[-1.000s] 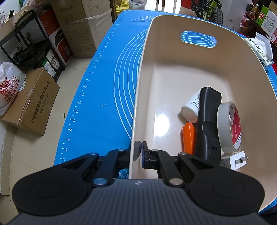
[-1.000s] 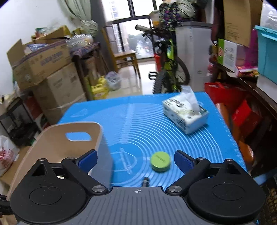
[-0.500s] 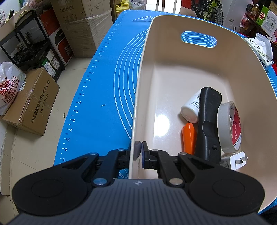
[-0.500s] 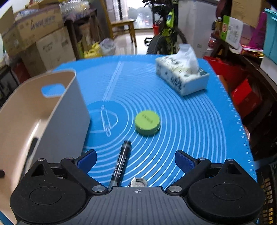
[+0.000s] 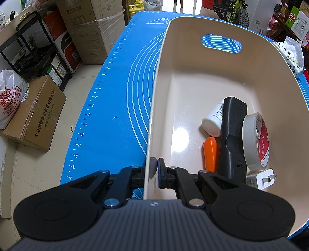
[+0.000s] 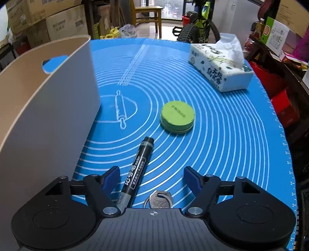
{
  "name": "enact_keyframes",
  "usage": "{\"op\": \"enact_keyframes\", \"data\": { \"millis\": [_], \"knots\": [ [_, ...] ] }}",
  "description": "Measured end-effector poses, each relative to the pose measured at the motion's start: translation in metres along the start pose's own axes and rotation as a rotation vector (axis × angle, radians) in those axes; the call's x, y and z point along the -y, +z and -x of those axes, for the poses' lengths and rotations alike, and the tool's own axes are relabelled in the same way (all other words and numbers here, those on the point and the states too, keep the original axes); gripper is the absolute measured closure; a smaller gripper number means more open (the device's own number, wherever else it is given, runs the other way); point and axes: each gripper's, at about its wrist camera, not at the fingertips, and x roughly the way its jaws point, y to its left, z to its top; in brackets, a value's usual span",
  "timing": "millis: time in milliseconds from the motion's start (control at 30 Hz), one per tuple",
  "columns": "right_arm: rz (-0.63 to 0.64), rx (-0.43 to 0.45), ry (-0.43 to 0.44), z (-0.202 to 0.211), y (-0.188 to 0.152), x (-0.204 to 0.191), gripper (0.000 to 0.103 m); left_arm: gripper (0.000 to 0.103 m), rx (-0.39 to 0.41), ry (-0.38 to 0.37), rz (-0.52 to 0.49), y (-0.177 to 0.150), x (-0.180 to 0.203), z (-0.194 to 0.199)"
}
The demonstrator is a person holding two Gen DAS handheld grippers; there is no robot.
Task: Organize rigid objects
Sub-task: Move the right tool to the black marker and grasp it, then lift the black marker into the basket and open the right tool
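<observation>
Black marker [image 6: 138, 170] between closing right gripper [image 6: 151, 178] pads, untouched; left gripper [image 5: 154, 170] clenched on basket [image 5: 154, 108] wall

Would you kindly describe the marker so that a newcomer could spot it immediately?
On the blue mat, just right of the beige bin, lies the marker, between the closing jaws of the right gripper. It is the only long black thing there, unlike the round green tin beyond it and the key beside it.

- Pale tiled floor [image 5: 48, 164] left of table edge, cardboard boxes [image 5: 36, 114] on it
- Black shelf rack [image 5: 32, 50] beside
- Wooden chair [image 6: 147, 14], bicycle [image 6: 200, 25] beyond table's far edge, daylight behind
</observation>
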Motion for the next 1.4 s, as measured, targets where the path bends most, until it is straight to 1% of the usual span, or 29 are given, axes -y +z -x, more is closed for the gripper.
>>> {"op": "enact_keyframes", "data": {
  "millis": [100,167,300,333,367,400,433,500,667,1000,1267,1400],
  "knots": [
    [0.012,0.005,-0.006,-0.001,-0.001,-0.004,0.031,0.094,0.0,-0.001,0.001,0.0,0.0,0.0],
    [-0.002,0.005,0.011,0.0,-0.001,-0.003,0.039,0.094,0.0,0.0,0.001,0.0,0.0,0.0],
    [-0.004,0.016,0.012,0.002,-0.003,-0.004,0.047,0.094,0.0,0.0,0.0,0.0,0.0,0.0],
    [-0.005,0.019,0.012,0.003,-0.003,-0.004,0.052,0.094,0.0,0.0,0.0,0.0,0.0,0.0],
    [-0.007,0.022,0.012,0.004,-0.003,-0.004,0.065,0.094,0.0,0.0,0.001,0.0,0.0,0.0],
    [-0.012,0.027,0.018,0.005,-0.003,-0.003,0.073,0.094,0.0,0.0,0.0,0.0,0.0,0.0],
    [-0.03,0.029,0.035,0.006,-0.003,0.0,0.075,0.094,0.0,-0.001,0.0,0.0,0.0,0.0],
    [-0.062,0.025,0.051,0.006,-0.002,0.004,0.075,0.094,0.0,-0.001,0.0,0.0,0.0,0.0],
    [-0.056,0.032,0.048,0.008,-0.003,0.001,0.078,0.094,0.0,0.0,-0.001,0.0,0.0,0.0],
    [-0.097,0.086,0.052,0.032,0.002,0.01,0.078,0.094,0.0,0.0,-0.001,0.0,0.0,0.0],
    [-0.078,0.165,0.05,0.062,0.009,0.006,0.078,0.094,0.0,0.001,-0.002,0.0,-0.001,0.0],
    [-0.076,0.227,0.05,0.081,0.012,0.005,0.078,0.094,0.0,0.001,-0.001,-0.001,-0.001,0.0]
  ]
}}
